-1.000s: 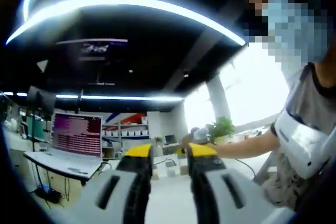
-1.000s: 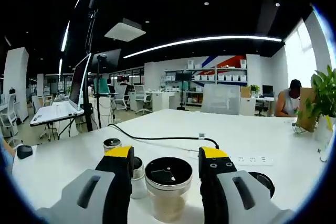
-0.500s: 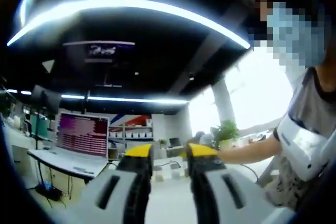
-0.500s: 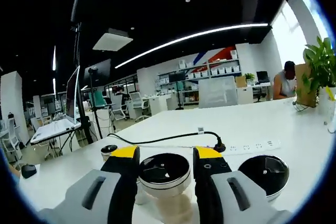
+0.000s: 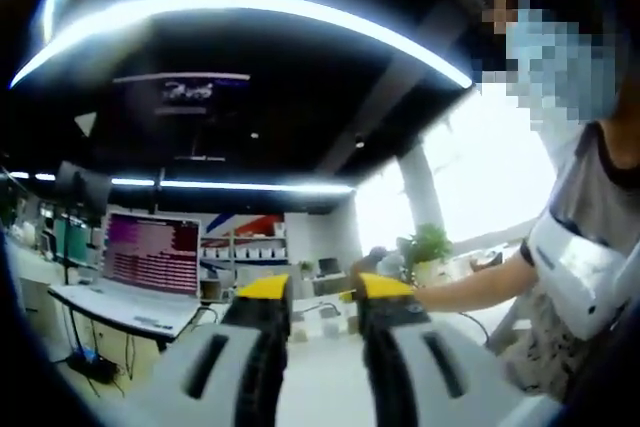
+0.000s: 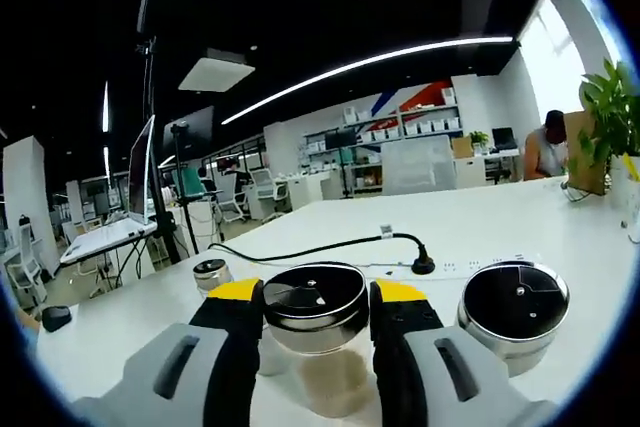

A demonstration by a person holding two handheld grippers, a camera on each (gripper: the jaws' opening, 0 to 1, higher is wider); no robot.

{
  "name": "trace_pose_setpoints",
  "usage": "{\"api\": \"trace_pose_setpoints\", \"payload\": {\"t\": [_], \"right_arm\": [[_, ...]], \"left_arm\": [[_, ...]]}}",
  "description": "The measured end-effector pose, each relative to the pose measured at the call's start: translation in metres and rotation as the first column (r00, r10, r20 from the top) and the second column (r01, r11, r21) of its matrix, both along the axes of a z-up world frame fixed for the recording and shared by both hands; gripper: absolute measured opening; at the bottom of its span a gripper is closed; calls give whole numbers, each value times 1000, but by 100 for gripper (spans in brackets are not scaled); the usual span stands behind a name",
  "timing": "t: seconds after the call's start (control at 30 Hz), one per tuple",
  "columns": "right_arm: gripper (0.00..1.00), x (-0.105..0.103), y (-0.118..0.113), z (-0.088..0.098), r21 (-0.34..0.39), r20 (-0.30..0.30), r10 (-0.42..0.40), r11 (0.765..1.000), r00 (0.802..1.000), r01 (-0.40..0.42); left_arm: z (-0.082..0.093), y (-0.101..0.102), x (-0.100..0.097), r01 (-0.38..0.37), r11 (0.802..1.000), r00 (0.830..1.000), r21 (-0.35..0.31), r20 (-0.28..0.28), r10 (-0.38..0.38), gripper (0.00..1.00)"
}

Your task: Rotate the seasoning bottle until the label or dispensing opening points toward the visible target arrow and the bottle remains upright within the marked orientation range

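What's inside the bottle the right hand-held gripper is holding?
The seasoning bottle between the right hand-held gripper jaws shows pale tan, powder-like contents through its clear lower body. Its black lid with a metal rim covers the top, so the fill level underneath is hidden.

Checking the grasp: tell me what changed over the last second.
The right gripper closed its fingers on the seasoning bottle; a second ago they stood apart around it. The view shifted with the hand, bringing a second bottle fuller into sight. The left gripper stayed raised and holding nothing. The power strip and cable lie as before.
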State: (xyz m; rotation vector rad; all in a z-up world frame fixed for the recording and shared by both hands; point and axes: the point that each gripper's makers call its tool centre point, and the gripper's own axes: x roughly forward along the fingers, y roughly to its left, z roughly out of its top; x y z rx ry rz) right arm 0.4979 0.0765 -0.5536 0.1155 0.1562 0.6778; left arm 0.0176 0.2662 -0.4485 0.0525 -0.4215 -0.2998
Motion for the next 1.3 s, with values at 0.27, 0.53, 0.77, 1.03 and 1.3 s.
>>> {"api": "trace_pose_setpoints", "payload": {"t": [0.27, 0.53, 0.77, 1.03, 1.3], "right_arm": [[41, -1, 0, 2, -22, 20, -25, 999, 999, 25], [40, -11, 0, 6, -62, 37, -12, 998, 999, 14], [39, -32, 1, 11, -56, 47, 40, 998, 998, -37], [39, -93, 0, 16, -70, 69, 158, 986, 985, -153], [39, -150, -5, 15, -95, 86, 254, 965, 963, -246]], "left_arm": [[0, 9, -1, -30, 999, 1000, -16, 3, 30, 27], [-2, 11, 1, -26, 999, 1000, -23, 1, 26, 27], [-1, 11, 2, -26, 999, 1000, -27, -2, 26, 27], [-4, 8, 7, -20, 1000, 1000, -20, -18, 20, 27], [-8, -4, 14, 0, 1000, 999, -9, -37, -1, 27]]}}
